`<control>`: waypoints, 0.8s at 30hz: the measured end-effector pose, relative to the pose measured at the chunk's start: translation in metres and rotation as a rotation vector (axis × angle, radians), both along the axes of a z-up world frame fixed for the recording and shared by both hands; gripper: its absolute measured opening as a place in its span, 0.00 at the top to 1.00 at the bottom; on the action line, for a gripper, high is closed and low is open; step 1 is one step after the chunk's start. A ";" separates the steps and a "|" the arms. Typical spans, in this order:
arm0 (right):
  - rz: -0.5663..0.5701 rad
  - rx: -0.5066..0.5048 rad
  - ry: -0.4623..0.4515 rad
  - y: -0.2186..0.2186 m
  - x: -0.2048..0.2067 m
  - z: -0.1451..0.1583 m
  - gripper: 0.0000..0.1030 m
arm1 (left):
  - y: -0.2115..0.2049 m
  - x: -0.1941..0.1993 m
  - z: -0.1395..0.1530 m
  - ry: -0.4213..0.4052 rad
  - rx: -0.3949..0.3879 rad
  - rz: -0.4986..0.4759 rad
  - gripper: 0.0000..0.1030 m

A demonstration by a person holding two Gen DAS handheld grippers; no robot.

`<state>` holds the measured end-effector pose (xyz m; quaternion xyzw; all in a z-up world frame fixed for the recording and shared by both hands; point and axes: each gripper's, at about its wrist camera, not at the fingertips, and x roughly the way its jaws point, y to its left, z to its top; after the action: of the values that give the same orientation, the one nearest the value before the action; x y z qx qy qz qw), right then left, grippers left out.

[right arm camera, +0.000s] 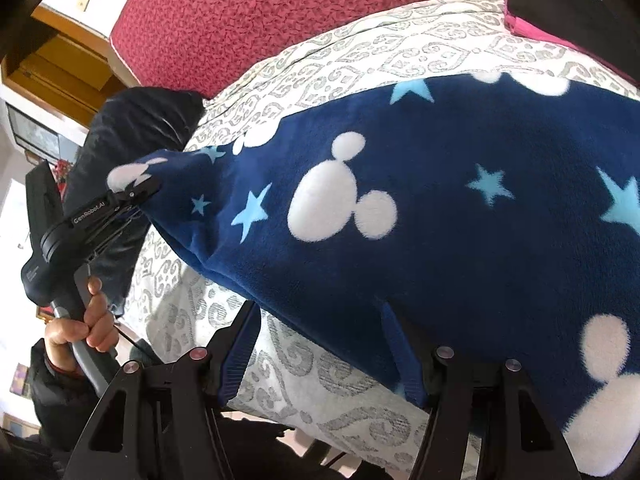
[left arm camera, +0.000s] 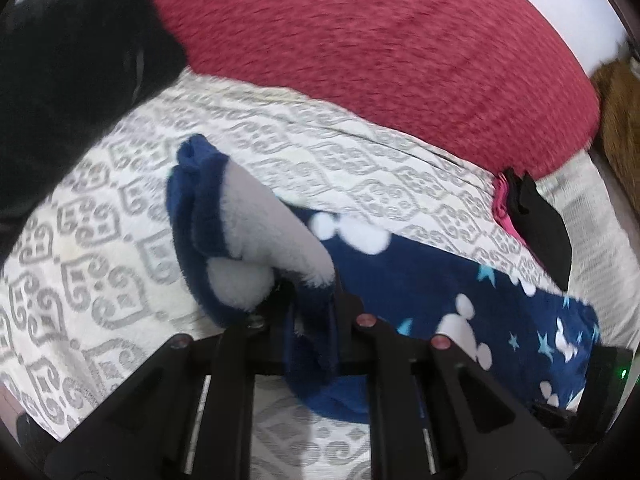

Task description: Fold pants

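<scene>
Open patterned bedspread left of pants: free passage. Blocked: red blanket behind, black bundle far left, black/pink pile rt.

A: left claw tips? Can't see them, buried in the pants.

B: same. Right view crops the pants at the right edge, and the black thing up top is cut off too.
</scene>
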<state>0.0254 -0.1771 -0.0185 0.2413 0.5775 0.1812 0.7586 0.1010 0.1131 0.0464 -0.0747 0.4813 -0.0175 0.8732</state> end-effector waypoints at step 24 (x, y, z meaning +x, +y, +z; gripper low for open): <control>-0.245 -0.033 -0.009 -0.098 -0.017 0.011 0.38 | -0.196 -0.048 -0.031 0.045 0.125 -0.539 0.86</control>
<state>0.0083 -0.2752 -0.0076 0.2968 0.5431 0.0786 0.7815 0.0531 -0.0831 0.0155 0.1094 0.5032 -0.2178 0.8291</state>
